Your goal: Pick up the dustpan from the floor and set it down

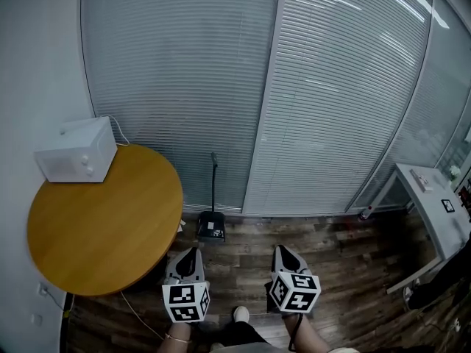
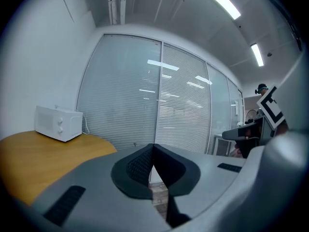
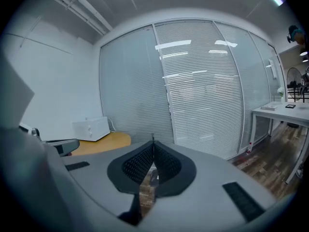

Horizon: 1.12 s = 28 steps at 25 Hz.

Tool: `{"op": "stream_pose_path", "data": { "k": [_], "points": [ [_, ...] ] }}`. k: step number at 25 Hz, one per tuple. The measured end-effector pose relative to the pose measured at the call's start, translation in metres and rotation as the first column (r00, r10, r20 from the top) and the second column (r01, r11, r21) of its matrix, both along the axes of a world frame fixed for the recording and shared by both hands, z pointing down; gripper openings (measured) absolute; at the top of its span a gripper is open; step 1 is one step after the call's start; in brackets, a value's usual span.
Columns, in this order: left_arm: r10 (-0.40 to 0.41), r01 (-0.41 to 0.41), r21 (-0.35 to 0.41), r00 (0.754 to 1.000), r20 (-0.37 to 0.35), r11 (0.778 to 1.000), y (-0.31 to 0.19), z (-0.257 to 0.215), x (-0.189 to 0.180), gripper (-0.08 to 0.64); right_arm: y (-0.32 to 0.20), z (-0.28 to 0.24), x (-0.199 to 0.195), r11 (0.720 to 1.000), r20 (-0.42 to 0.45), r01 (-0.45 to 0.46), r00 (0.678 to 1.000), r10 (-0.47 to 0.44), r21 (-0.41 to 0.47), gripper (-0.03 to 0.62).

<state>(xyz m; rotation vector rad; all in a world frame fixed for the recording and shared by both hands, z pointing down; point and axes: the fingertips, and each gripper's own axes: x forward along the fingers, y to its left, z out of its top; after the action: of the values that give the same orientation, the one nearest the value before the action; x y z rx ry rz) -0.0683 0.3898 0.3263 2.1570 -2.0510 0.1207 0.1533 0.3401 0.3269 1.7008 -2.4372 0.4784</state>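
A black dustpan (image 1: pixel 211 226) with a tall upright handle (image 1: pixel 214 181) stands on the wood floor against the blinds, just right of the round table. My left gripper (image 1: pixel 194 250) hangs a little short of it and to its left, jaws shut and empty. Further right, my right gripper (image 1: pixel 280 249) is level with the left one, also shut with nothing between its pads. In the right gripper view a sliver of the dustpan (image 3: pixel 152 177) shows just under the closed tips (image 3: pixel 153 142). The left gripper view shows its closed tips (image 2: pixel 153 146) with floor below.
A round wooden table (image 1: pixel 103 219) with a white microwave (image 1: pixel 77 151) fills the left. Glass walls with blinds (image 1: pixel 294 94) close the back. A white desk (image 1: pixel 434 204) stands at the right, with a small bottle (image 1: pixel 363 212) on the floor near it. A cable (image 1: pixel 140 315) trails under the table.
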Motion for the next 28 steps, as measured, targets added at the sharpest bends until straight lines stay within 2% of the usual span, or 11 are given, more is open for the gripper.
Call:
{"op": "stream_pose_path", "data": {
  "k": [11, 19, 28],
  "points": [
    [-0.042, 0.042, 0.007, 0.998, 0.039, 0.999, -0.082, -0.007, -0.016, 0.017, -0.100, -0.002, -0.011, 0.999, 0.031, 0.029, 0.999, -0.030, 0.012, 0.032],
    [-0.101, 0.102, -0.008, 0.993, 0.060, 0.995, -0.146, -0.006, -0.023, 0.017, -0.181, -0.008, -0.016, 0.996, 0.047, 0.087, 0.995, -0.088, 0.024, 0.032],
    [-0.147, 0.150, -0.031, 0.986, 0.081, 0.988, -0.195, 0.002, -0.022, 0.017, -0.247, 0.013, -0.009, 0.995, 0.076, 0.103, 0.992, -0.101, -0.017, 0.032]
  ]
}}
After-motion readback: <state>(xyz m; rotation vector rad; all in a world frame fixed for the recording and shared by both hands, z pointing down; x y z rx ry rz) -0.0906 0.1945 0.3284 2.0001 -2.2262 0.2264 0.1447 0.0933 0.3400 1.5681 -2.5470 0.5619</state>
